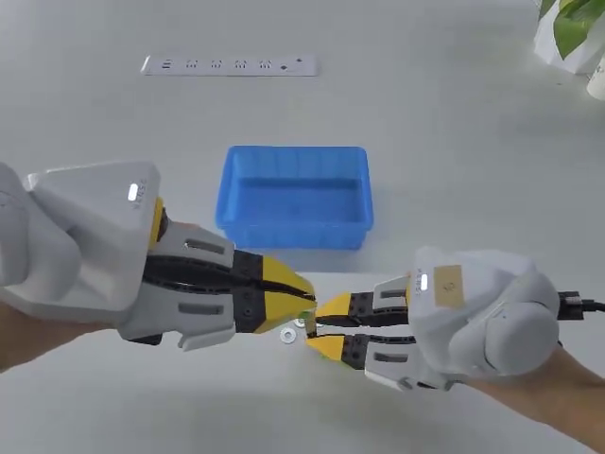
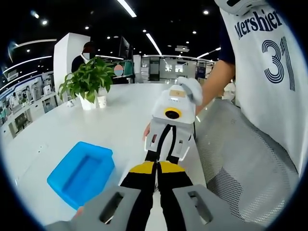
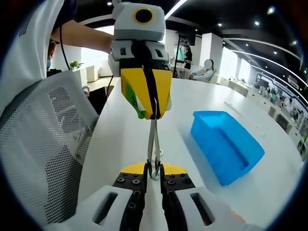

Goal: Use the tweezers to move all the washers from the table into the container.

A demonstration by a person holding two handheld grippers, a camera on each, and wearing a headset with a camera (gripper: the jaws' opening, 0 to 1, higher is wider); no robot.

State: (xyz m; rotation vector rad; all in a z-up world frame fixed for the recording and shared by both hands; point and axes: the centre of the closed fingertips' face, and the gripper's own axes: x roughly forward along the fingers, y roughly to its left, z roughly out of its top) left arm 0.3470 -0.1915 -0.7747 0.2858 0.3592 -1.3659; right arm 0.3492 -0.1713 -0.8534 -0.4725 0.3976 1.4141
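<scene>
The left gripper (image 1: 302, 294) has its yellow jaws clamped on the slim metal tweezers (image 3: 154, 144). The right gripper (image 1: 322, 325) meets it tip to tip, its jaws a narrow gap apart around the tweezers' points; I cannot tell whether they press. Small flat ring washers (image 1: 288, 333) lie on the smooth white table (image 1: 454, 142) beneath the tips. The rectangular blue plastic container (image 1: 295, 227) sits at 12 o'clock from them.

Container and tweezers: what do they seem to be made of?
Container: probably plastic, judging by the uniform bright blue, moulded walls and soft sheen.
Tweezers: likely metal, judging by the thin, silvery, reflective arms.
</scene>
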